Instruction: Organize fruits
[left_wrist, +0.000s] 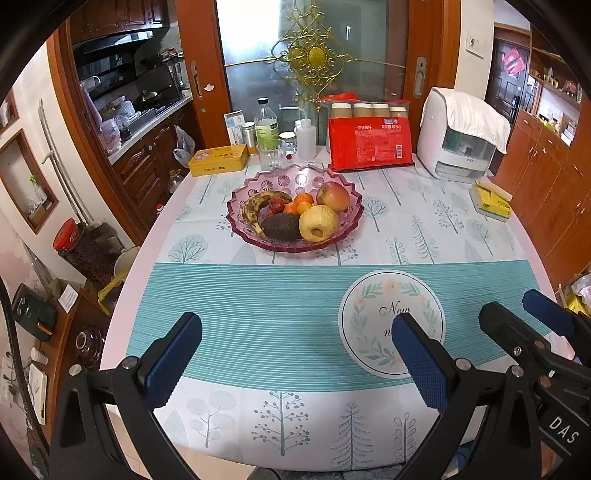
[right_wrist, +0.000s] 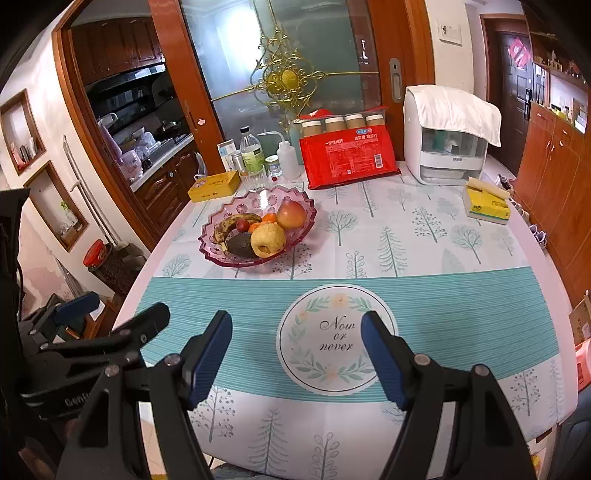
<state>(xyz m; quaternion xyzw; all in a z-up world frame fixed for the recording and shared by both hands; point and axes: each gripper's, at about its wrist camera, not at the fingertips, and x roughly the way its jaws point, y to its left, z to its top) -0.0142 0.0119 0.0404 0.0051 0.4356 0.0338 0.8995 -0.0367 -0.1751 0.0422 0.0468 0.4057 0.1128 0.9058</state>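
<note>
The pink glass fruit bowl (left_wrist: 295, 206) stands on the worktop (left_wrist: 406, 229) toward its far left part, well apart from both tools. In it lie a spotted banana (left_wrist: 258, 210), curved, its long axis running from the bowl's near-left wall toward the far centre; a dark avocado (left_wrist: 280, 227), long axis roughly left to right along the near wall; a yellow pear (left_wrist: 318, 223), stem pit facing the near edge; a red apple (left_wrist: 333, 195) behind it; small oranges (left_wrist: 301, 203); and a small red fruit (left_wrist: 276, 205). The worktop carries a tree-print cloth with a teal striped band (right_wrist: 221, 295) and a round printed emblem (right_wrist: 336, 336). Along the far edge stand a yellow tin (left_wrist: 218, 160), bottles (left_wrist: 266, 127), a red package (left_wrist: 369, 140), a white appliance (left_wrist: 461, 136) and a yellow tissue pack (left_wrist: 491, 201). The left tool (left_wrist: 295, 362) and the right tool (right_wrist: 295, 354) hover over the near edge side by side, both with fingers spread wide and nothing between them. The striped band and the cloth right of the bowl are free of objects. Wooden cabinets and a glass sliding door surround the worktop.
</note>
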